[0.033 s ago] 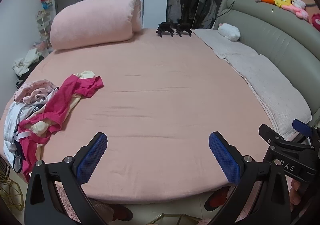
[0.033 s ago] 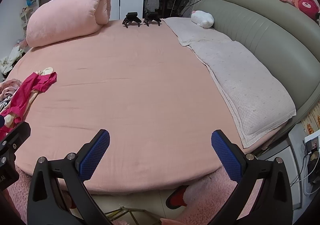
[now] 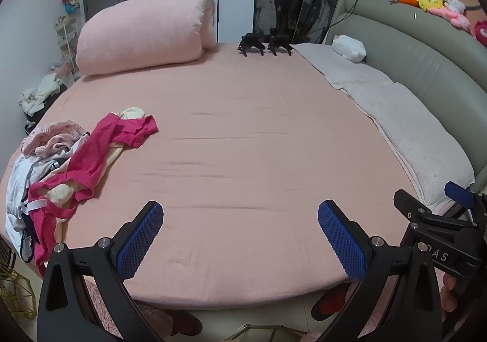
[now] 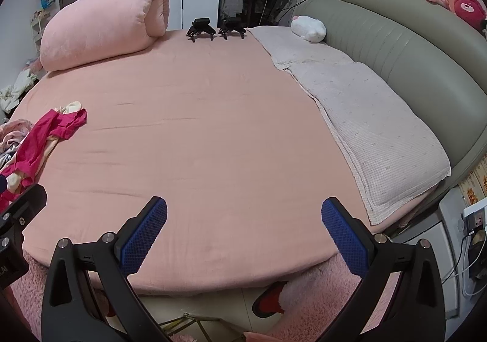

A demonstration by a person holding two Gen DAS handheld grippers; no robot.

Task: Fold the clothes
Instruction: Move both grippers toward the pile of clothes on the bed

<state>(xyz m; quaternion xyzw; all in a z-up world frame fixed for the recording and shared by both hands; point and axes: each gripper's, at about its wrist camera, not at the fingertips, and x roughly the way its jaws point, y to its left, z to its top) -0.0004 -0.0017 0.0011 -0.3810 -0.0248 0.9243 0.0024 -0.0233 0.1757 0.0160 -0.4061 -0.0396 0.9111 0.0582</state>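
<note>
While nothing has shifted since the earlier frame, the left gripper point(image 3: 240, 238) and right gripper point(image 4: 243, 235) hover level over the bed point(image 3: 243, 128). Both are spread wide, empty; the clothes pile point(image 3: 70, 168) lies untouched.

left gripper point(image 3: 240, 232): jaws spread wide, nothing held, blue pads point(image 3: 140, 240) facing inward | right gripper point(image 4: 243, 232): jaws spread wide, nothing held, blue pads point(image 4: 345, 238) facing inward | both held level, side by side, pointed forward | right gripper body seen at right edge of left wrist view
</note>
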